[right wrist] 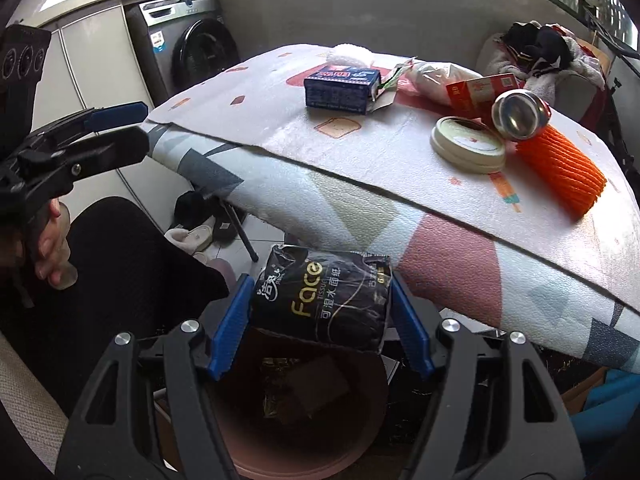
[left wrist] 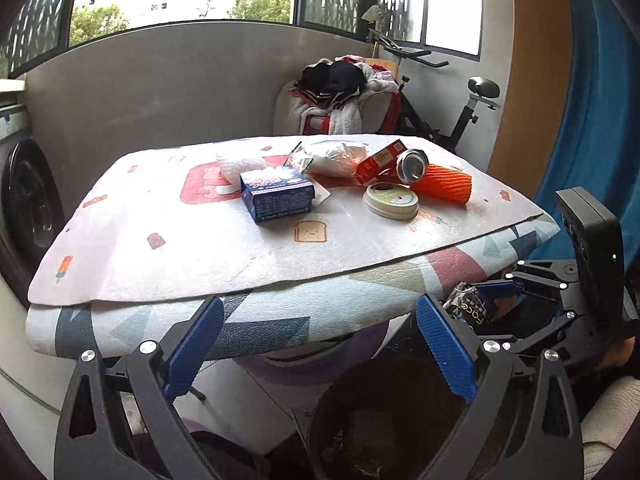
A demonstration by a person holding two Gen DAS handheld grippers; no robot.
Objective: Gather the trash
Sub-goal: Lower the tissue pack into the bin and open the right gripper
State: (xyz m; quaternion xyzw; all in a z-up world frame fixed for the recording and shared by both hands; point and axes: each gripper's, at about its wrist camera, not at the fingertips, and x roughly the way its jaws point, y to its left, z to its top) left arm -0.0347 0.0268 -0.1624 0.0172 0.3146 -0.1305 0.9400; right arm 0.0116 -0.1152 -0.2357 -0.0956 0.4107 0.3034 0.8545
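Right tool (right wrist: 320,328) pinches the black tissue pack (right wrist: 324,304) right over the bin (right wrist: 360,440), ready to drop. Left tool (left wrist: 320,344) hangs wide and empty near the bench (left wrist: 360,300).

Sitting on the table (left wrist: 168,216) are one blue box (left wrist: 276,196), one red carton (left wrist: 380,162), one metal can (left wrist: 412,166), one orange foam net (left wrist: 444,184), one round lid (left wrist: 390,201) and two white plastic bags (left wrist: 336,156), while one black tissue pack (right wrist: 324,304) is hanging over one bin (right wrist: 304,440).

The black tissue pack (right wrist: 324,300) (crumpled, gold "Face" lettering) hangs tilted above the brown bin (right wrist: 296,432).
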